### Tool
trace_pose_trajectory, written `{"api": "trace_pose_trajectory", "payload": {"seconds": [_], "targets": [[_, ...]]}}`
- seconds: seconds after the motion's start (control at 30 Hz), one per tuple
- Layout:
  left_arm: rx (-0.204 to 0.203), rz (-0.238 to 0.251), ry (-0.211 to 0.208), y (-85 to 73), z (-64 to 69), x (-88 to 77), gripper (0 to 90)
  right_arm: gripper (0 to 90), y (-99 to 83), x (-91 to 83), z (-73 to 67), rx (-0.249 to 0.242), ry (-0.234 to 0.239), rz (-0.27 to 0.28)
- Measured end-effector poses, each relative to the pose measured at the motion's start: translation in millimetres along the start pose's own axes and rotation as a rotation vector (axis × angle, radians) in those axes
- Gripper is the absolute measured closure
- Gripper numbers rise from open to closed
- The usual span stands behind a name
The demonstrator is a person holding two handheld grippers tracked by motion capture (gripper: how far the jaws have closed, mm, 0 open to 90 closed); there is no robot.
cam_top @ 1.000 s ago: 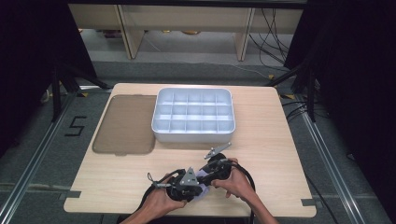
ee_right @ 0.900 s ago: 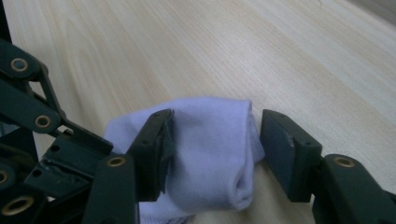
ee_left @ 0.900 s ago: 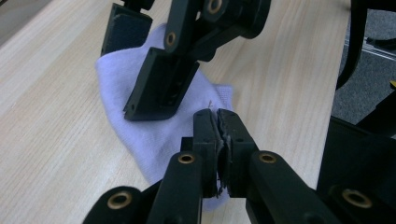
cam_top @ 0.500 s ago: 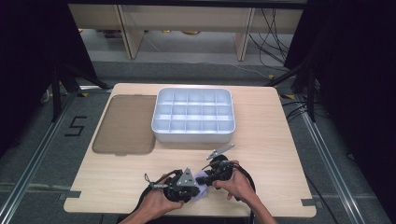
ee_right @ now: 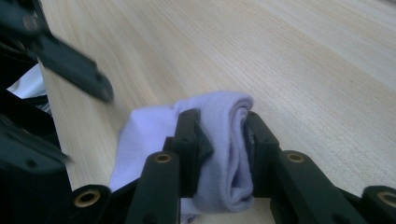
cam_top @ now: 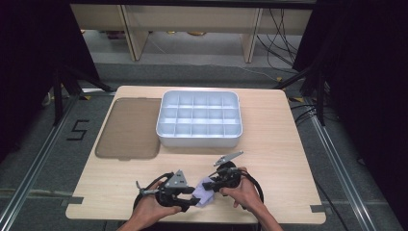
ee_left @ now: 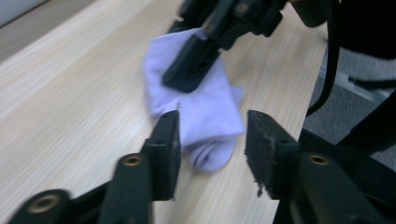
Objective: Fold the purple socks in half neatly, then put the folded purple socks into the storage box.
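- Right tongs (ee_right: 215, 140) have just been closing and now clamp a fold of the lilac sock (ee_right: 219, 154).
- Left tongs (ee_left: 212, 140), shut a second ago, have just been opening; they stand apart, the sock's end between them, unpressed.
- Sock lies on the bench (cam_top: 269, 159), on the person's side of the white compartment tray (cam_top: 199, 139).

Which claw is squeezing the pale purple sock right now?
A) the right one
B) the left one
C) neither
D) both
A: in the right gripper view the right claw has its pads pressed on a rolled fold of the sock, while in the left gripper view the left claw has just been opening and stands apart from the cloth.
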State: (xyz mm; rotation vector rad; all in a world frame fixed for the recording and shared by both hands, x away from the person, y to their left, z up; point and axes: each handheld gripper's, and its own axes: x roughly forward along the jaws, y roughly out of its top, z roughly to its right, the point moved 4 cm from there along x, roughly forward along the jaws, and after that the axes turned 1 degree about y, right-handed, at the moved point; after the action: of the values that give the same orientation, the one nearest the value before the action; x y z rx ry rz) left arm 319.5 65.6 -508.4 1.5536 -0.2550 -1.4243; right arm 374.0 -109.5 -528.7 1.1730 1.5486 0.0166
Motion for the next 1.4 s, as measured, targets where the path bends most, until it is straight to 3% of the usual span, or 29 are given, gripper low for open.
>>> {"api": "trace_pose_trajectory", "payload": {"seconds": [0.03,0.13,0.17,0.2,0.23,0.33,0.37,0.57,0.6,0.63,0.7,0.83,0.87,0.97,1.1,1.17,1.2,1.37,1.4], "targets": [[-0.027,0.003,0.009,-2.9,-2.2,-3.7,49.7,71.5,0.2,-0.6,-0.2,-0.007,-0.016,0.002],[-0.05,0.008,0.023,-8.8,-8.3,-10.1,43.6,71.8,2.3,-3.4,-3.9,-0.017,-0.007,0.017],[-0.074,0.009,0.034,-15.4,-14.6,-15.0,42.1,71.8,3.4,-5.2,-5.7,-0.023,-0.014,0.024],[-0.07,-0.003,0.046,-18.8,-19.0,-17.2,41.2,71.8,4.6,-5.8,-7.5,-0.031,0.002,0.029],[-0.103,0.002,0.05,-21.7,-20.3,-18.6,39.9,71.8,5.4,-7.6,-10.2,-0.027,-0.001,0.028],[-0.115,-0.001,0.072,-29.1,-28.7,-26.7,38.5,71.8,7.7,-13.8,-14.9,-0.051,-0.015,0.039],[-0.141,0.005,0.078,-31.1,-29.8,-28.7,38.5,71.8,8.2,-16.1,-16.2,-0.059,-0.013,0.041],[-0.155,-0.021,0.103,-42.1,-39.4,-37.0,38.0,71.8,8.4,-24.8,-13.3,-0.068,-0.031,0.052],[-0.163,-0.005,0.103,-42.4,-39.6,-36.1,38.0,71.8,7.9,-24.1,-13.0,-0.059,-0.01,0.056],[-0.163,-0.023,0.108,-43.9,-41.2,-37.4,37.9,71.8,7.6,-25.5,-11.3,-0.063,-0.028,0.053],[-0.17,-0.012,0.111,-43.6,-42.3,-37.6,37.7,71.8,7.3,-27.0,-10.1,-0.063,-0.041,0.055],[-0.148,-0.03,0.127,-45.5,-46.7,-41.1,36.9,71.7,7.7,-28.3,-7.8,-0.063,-0.045,0.057],[-0.171,-0.013,0.136,-45.8,-45.8,-40.1,36.6,71.7,8.0,-28.2,-6.9,-0.068,-0.041,0.055],[-0.136,-0.037,0.153,-49.3,-47.8,-43.4,35.8,71.7,9.2,-27.7,-7.2,-0.066,-0.048,0.049],[-0.147,-0.032,0.164,-51.8,-49.7,-44.0,35.3,71.7,11.3,-28.5,-6.2,-0.092,-0.061,0.052],[-0.143,-0.036,0.167,-52.5,-50.6,-44.1,34.6,71.7,12.7,-30.2,-5.7,-0.088,-0.043,0.052],[-0.145,-0.035,0.161,-52.5,-50.1,-44.5,34.6,71.7,14.0,-32.1,-4.4,-0.101,-0.065,0.06],[-0.162,-0.027,0.161,-52.8,-50.4,-44.2,33.7,71.7,17.8,-36.4,-2.4,-0.116,-0.076,0.071],[-0.144,-0.029,0.174,-52.4,-51.6,-45.1,33.6,71.7,19.4,-38.9,-3.1,-0.099,-0.08,0.07]]}}
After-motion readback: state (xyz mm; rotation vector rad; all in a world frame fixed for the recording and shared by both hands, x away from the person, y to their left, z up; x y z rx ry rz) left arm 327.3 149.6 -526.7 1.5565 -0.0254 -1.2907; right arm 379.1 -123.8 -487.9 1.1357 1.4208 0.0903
